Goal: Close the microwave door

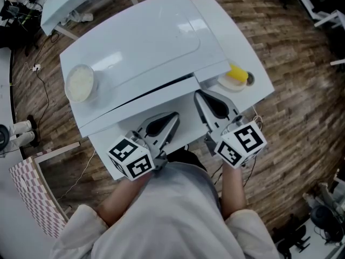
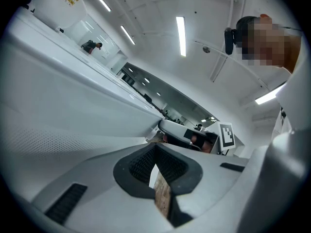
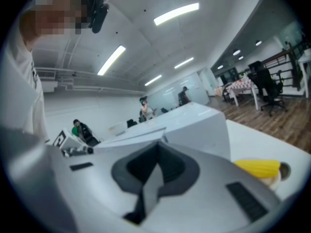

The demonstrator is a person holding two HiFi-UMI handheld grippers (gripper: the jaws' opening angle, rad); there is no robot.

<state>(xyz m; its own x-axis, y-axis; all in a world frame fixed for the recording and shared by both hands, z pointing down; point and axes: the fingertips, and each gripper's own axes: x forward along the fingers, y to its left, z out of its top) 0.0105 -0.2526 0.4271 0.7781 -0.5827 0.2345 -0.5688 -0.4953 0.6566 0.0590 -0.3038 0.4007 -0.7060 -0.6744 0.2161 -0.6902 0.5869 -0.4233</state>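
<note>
A white microwave [image 1: 145, 42] stands on a white table [image 1: 253, 63], its front turned toward me. Its door [image 1: 140, 106] lies almost against the body, with a thin dark gap along the door's top edge that widens to the right. My left gripper [image 1: 173, 118] is shut and empty, its tips just in front of the door's middle. My right gripper [image 1: 198, 95], also shut and empty, points at the door's right end. In the left gripper view the microwave's white face [image 2: 73, 110] fills the left side beyond the closed jaws [image 2: 156, 168].
A round white dish [image 1: 80, 83] rests on the microwave's top left corner. A plate with a yellow object [image 1: 236, 73] sits on the table to the right of the microwave, also seen as a yellow object [image 3: 258, 168]. Wooden floor surrounds the table.
</note>
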